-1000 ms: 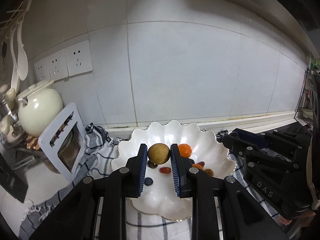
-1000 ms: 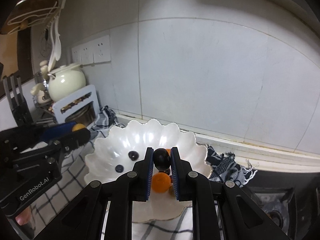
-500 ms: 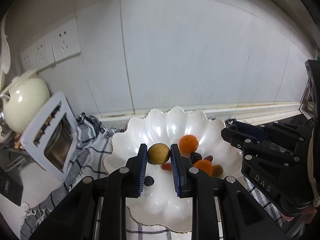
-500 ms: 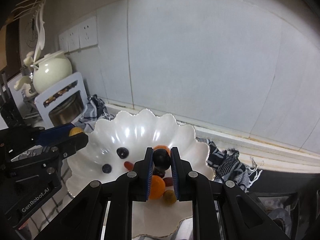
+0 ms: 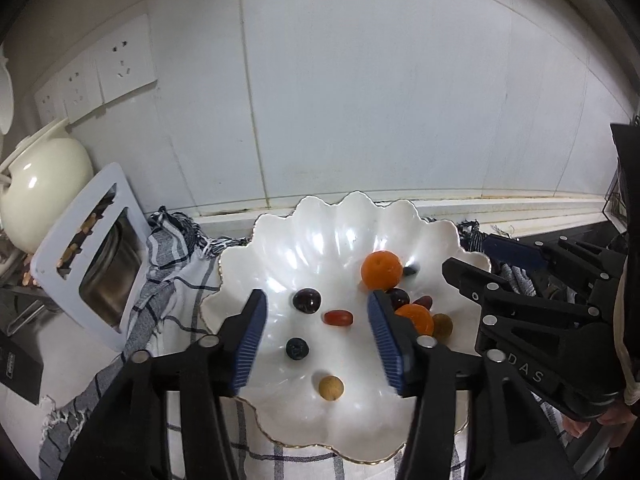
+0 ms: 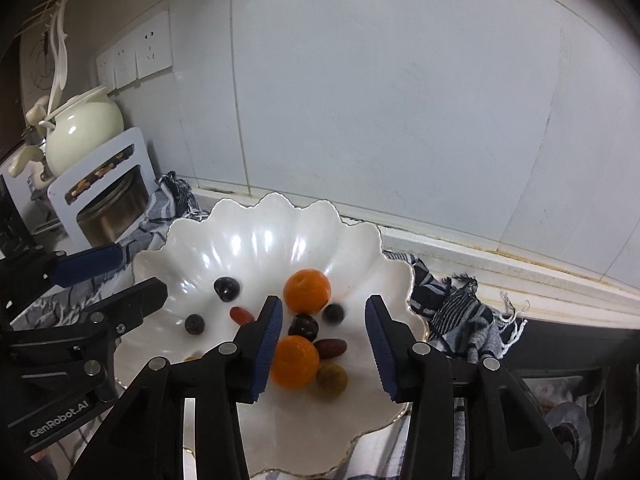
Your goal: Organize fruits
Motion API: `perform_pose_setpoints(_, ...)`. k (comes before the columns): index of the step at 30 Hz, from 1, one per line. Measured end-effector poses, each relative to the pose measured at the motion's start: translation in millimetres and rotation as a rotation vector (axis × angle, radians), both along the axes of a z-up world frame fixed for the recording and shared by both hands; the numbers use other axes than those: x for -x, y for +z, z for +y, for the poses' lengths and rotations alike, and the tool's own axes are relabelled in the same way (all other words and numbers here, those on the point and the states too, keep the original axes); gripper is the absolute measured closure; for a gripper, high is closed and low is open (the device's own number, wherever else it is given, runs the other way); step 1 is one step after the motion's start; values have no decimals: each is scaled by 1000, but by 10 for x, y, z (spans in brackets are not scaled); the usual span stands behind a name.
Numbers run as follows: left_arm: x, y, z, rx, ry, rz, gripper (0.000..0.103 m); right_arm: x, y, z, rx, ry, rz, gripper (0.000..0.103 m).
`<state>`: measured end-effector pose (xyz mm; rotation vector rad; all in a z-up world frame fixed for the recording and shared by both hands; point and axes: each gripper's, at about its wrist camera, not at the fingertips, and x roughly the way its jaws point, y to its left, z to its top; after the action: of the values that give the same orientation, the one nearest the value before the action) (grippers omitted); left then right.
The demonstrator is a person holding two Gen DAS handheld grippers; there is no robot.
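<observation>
Hovering over the scalloped white bowl, left tool stands released, jaws just opened, nothing pressed between the pads. Left wrist view: tan round fruit lies free on the bowl floor at 6 o'clock of the bowl centre; blueberry at 7 o'clock; dark grape and red oblong fruit near centre. Upper orange at 2 o'clock; lower orange part hidden behind the right-hand pad. Bowl sits on a checked cloth on the surface. Right wrist view: right tool also released, jaws just opened, pads apart with no contact. A blurred small dark fruit shows between the pads, just below-right of the upper orange. Lower orange touches the olive-brown fruit at its 4 o'clock.
</observation>
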<state>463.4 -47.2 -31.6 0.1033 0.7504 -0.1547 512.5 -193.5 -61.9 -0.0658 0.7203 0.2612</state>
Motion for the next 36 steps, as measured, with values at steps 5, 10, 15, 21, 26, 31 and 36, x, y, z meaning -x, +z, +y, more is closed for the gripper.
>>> perform_pose_setpoints(5, 143, 97, 75, -13, 53, -32, 35, 95, 63, -27, -8, -18, -21, 46)
perform_pose_setpoints(10, 355, 211, 196, 2, 91, -68, 28, 292, 154, -55, -8, -35, -58, 36)
perform_pose_setpoints(15, 612, 324, 265, -16, 109, -122, 17, 554, 270, -70, -12, -59, -109, 26)
perform_pose_setpoints(21, 919, 416, 331, -42, 97, -191, 10, 903, 375, -60, -17, -89, -170, 21)
perform_pose_setpoints(26, 1139, 418, 411, -45, 94, -223, 7, 1185, 423, -39, -3, -134, -214, 17)
perform_pose_setpoints(31, 1363, 395, 482, -26, 116, -223, 6, 1438, 417, -32, -5, -156, -228, 17)
perform_pose_setpoints(36, 1621, 398, 499, -12, 155, -234, 4, 1701, 429, -53, 6, -162, -245, 17)
